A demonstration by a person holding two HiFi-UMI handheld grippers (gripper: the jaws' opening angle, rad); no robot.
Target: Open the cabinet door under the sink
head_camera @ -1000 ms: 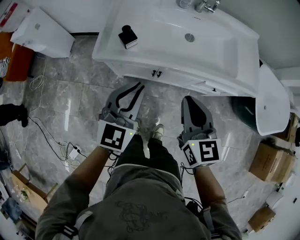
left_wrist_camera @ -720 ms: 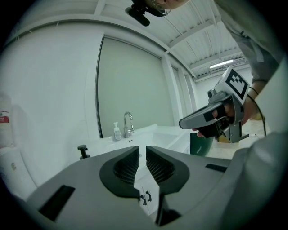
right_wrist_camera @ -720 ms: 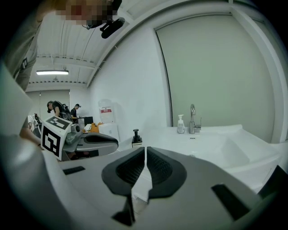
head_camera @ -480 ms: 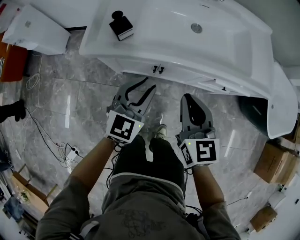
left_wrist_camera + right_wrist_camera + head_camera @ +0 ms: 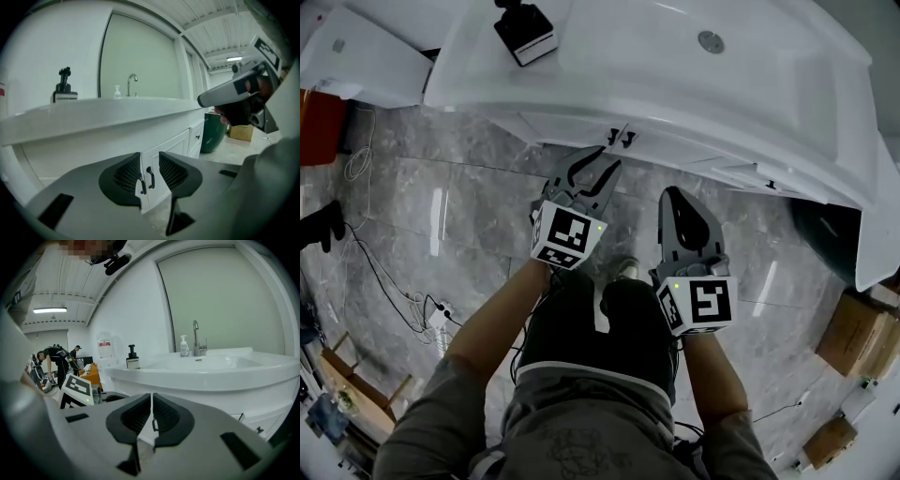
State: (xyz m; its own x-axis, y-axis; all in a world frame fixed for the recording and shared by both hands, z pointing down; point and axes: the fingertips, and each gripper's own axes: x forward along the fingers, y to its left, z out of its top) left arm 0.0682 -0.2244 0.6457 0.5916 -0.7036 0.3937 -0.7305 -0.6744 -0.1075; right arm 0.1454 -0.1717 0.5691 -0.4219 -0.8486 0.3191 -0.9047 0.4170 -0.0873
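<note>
Head view looks steeply down on a grey marble-tiled floor (image 5: 469,206) and a broad white ceramic sink basin (image 5: 675,84), whose rim overhangs the white panelled cabinet doors (image 5: 176,140) below it. Those doors are shut, and they meet where two slim dark bar handles (image 5: 621,138) stand upright just beside each other. Both tools are held low in front of the vanity. The left gripper (image 5: 598,169) is aimed at that seam: its jaws have just been opening and now stand wide apart with nothing between the pads. The left gripper view frames both handles in the gap, not yet reached. The right gripper (image 5: 675,197) hangs just to the side, jaws drawn together on nothing, with only a thin slit between them in the right gripper view. A small black pump soap bottle (image 5: 523,28) sits on the basin's far corner, well apart from the tools. I judge the approach to be under way and the grasp not yet made. The chief risk is that so wide a spread takes in both handles at once, since they stand so close, and the pull then drags both doors or jams. Coming in too high could knock the tool on the overhanging rim. A shallow bite on so thin a bar could slip off mid-pull. The person's legs (image 5: 609,319), near the doors, could block the swing.
</note>
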